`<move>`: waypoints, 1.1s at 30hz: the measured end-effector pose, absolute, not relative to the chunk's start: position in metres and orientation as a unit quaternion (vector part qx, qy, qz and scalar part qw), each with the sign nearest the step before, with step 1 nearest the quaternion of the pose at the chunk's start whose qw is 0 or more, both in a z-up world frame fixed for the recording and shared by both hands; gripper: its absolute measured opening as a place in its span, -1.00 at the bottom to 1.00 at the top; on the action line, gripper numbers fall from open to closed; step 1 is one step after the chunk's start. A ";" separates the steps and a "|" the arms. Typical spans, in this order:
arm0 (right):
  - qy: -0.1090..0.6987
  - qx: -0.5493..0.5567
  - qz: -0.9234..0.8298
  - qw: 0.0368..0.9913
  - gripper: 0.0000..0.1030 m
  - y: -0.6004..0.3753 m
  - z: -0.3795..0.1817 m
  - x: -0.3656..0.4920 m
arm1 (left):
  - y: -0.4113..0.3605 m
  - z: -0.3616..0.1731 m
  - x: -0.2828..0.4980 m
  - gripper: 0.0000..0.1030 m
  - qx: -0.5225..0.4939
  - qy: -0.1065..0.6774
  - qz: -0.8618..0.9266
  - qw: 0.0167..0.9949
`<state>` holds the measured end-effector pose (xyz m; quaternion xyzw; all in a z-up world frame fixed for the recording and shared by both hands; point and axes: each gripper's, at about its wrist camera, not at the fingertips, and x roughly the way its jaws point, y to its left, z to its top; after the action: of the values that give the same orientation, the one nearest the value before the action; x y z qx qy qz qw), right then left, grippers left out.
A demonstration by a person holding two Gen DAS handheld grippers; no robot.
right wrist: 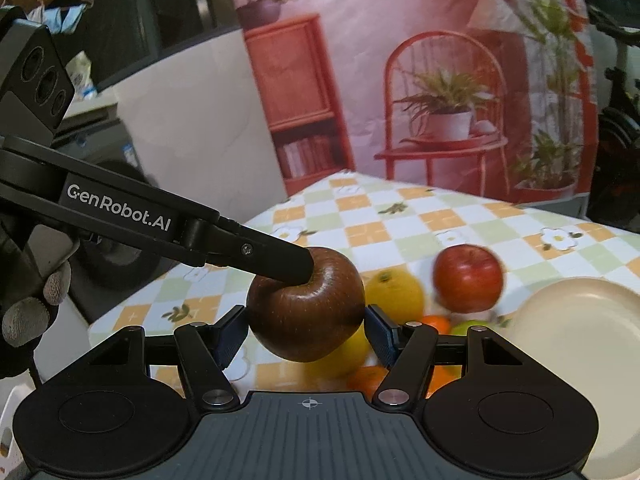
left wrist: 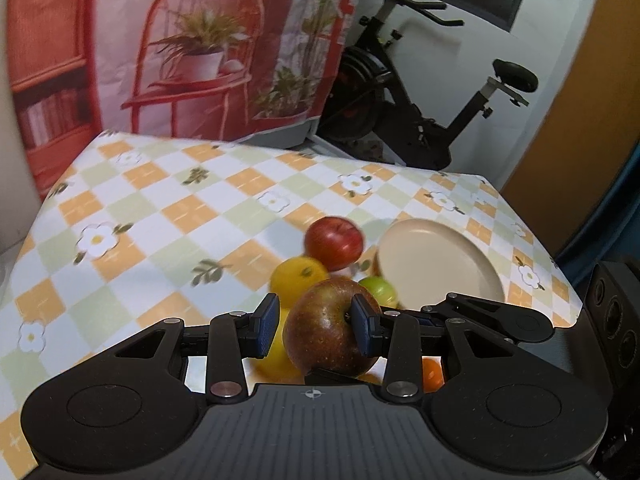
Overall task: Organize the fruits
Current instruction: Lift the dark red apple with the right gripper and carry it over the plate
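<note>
Right claw (right wrist: 306, 330) part-spread, pinching a brown apple (right wrist: 306, 308) above the bench (right wrist: 460, 216). Left claw (left wrist: 316, 322) part-spread: one pad in the apple's stem dimple, the other clear. Remaining fruit (right wrist: 468, 278) beside the plate (right wrist: 580, 320), blurred, partly hidden.

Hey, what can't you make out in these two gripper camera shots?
Left wrist view: the brown apple and left gripper hide most of the fruit pile; its count is unclear.
Right wrist view: the red apple is motion-blurred; the plate is cut off by the right edge.
Same view: the right gripper covers the pile's near fruits.
</note>
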<state>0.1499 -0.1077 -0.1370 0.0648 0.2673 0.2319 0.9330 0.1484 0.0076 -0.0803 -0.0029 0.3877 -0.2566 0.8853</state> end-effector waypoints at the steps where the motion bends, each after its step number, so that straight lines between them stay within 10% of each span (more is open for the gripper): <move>1: 0.265 0.068 0.229 0.934 0.17 -0.115 -0.136 0.150 | 0.000 -0.079 0.150 -0.20 0.000 0.387 -0.260 0.885; 33: 0.285 0.072 0.122 0.948 0.17 -0.267 -0.188 0.220 | -0.163 -0.128 0.249 -0.20 0.041 0.443 -0.316 0.838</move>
<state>0.2198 -0.2673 -0.1883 0.0717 0.2848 0.1216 0.9481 0.2486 -0.1632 -0.1282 0.0408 0.4430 -0.3165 0.8378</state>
